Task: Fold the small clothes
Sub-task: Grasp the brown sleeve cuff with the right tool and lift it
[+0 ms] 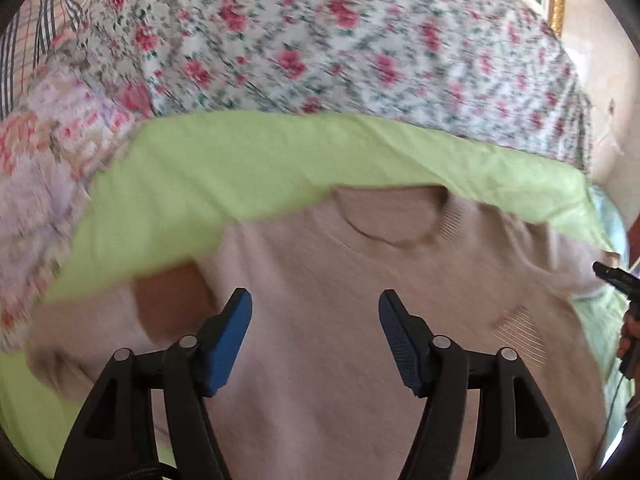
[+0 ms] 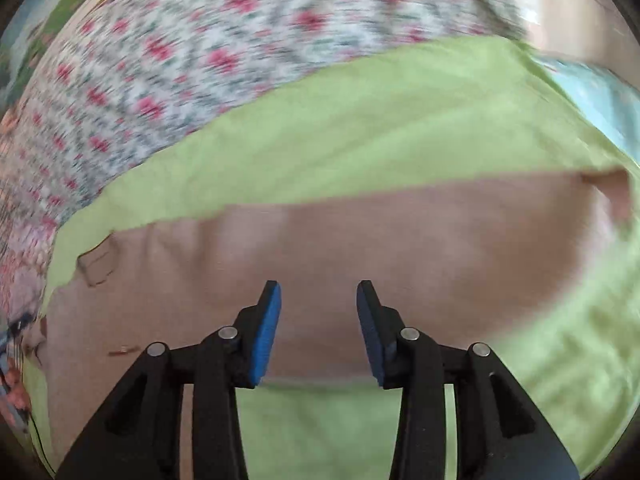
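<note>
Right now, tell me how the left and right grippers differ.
The left gripper is spread wider than the right gripper. The left hovers over the middle of the beige sweater, below its neckline; the right sits at a sweater edge, with green sheet showing beneath it. Both are open, blue-padded and hold nothing.

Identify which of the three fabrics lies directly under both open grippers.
The beige sweater, plain and with a neckline. The green sheet lies beneath it; the floral cloth lies farther back.
</note>
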Tool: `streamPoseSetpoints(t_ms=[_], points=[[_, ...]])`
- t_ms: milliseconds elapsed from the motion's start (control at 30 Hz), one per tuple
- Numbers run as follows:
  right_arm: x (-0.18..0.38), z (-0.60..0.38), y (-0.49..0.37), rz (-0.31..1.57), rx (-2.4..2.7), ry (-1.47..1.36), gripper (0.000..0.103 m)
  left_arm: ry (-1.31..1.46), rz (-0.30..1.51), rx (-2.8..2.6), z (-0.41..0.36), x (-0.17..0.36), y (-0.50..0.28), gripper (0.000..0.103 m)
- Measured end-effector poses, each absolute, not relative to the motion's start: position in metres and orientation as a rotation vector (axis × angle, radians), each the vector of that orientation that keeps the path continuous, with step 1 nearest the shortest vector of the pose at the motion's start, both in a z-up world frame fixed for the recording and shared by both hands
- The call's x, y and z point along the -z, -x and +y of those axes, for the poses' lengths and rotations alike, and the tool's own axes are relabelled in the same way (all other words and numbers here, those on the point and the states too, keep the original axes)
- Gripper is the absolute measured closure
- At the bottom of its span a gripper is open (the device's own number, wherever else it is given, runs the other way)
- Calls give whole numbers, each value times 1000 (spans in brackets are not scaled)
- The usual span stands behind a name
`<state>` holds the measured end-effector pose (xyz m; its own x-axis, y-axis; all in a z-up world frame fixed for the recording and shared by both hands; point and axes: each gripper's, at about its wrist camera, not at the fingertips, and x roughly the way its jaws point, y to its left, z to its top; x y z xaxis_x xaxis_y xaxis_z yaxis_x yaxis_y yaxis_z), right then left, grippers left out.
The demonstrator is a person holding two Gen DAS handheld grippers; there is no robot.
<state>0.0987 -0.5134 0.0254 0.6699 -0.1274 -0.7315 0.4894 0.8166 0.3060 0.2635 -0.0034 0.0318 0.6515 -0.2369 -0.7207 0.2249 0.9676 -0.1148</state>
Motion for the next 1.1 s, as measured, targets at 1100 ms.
streamPoseSetpoints(t_ms=[1100], points=[[-71,-348,-196,685,-256,-573,97,208,1013,343,-7,25,-200,34]])
